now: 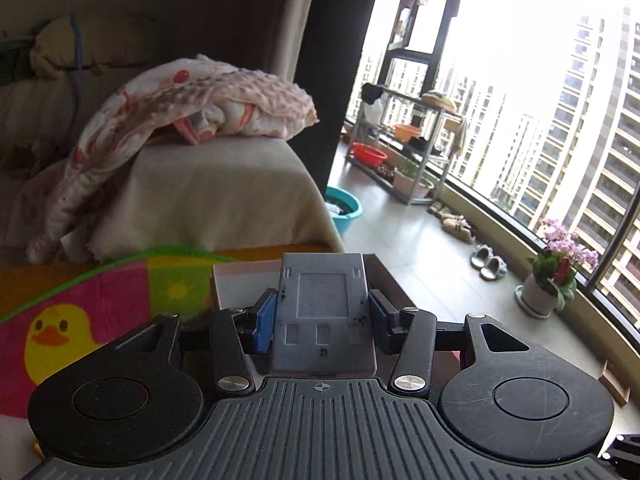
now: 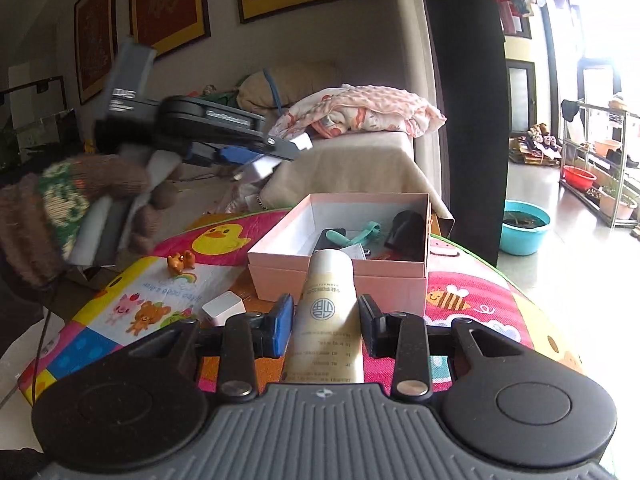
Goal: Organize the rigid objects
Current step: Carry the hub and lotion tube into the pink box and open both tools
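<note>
The left hand-held gripper (image 1: pixel 322 320) pinches a flat grey plastic piece (image 1: pixel 323 312) by its two side edges and holds it up in the air, probably to carry it to the pink box (image 2: pixel 340 264). The right hand-held gripper (image 2: pixel 325 324) pinches a cream tube (image 2: pixel 330 312), its cap pointing at the box. The box stands on the bench (image 2: pixel 480 296), so the tube has a short way to go.

Matt grey plastic plate (image 1: pixel 324 312), glossy cream plastic tube (image 2: pixel 329 312), smooth pink cardboard box (image 2: pixel 340 276), knitted wool glove (image 2: pixel 60 200)
</note>
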Tool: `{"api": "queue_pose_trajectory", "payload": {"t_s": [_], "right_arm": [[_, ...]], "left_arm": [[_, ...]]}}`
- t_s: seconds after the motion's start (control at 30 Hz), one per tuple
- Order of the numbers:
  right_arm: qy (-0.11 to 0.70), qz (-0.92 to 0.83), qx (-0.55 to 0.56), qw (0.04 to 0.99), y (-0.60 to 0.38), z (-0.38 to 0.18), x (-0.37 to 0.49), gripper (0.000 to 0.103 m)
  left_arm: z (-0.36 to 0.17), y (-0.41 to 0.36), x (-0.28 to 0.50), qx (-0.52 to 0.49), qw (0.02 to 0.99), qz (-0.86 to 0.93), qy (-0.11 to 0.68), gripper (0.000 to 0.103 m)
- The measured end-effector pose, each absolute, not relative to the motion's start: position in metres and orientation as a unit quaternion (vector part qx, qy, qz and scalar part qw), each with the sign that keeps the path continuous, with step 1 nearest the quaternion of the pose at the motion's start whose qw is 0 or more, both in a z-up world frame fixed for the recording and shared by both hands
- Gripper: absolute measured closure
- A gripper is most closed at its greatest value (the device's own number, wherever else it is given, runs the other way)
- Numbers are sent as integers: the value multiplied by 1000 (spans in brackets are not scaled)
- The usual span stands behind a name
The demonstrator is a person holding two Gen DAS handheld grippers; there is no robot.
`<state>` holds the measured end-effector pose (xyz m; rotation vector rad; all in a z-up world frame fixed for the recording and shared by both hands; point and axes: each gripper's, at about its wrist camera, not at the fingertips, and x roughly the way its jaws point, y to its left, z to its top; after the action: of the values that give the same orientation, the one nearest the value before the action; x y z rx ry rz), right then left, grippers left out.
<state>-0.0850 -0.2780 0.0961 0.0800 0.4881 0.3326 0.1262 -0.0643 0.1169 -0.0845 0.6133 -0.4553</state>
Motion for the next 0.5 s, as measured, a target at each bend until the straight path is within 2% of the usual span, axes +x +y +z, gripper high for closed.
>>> {"api": "queue_pose_trajectory", "payload": {"t_s": [0.33,0.5], "right_arm": [[265,154,71,949,-293,71,-76,68],[269,158,65,948,-289,70,-76,68]], "left_arm": [[48,-99,161,6,909,-192,369,50],[56,-94,149,6,925,-188,331,50]]}}
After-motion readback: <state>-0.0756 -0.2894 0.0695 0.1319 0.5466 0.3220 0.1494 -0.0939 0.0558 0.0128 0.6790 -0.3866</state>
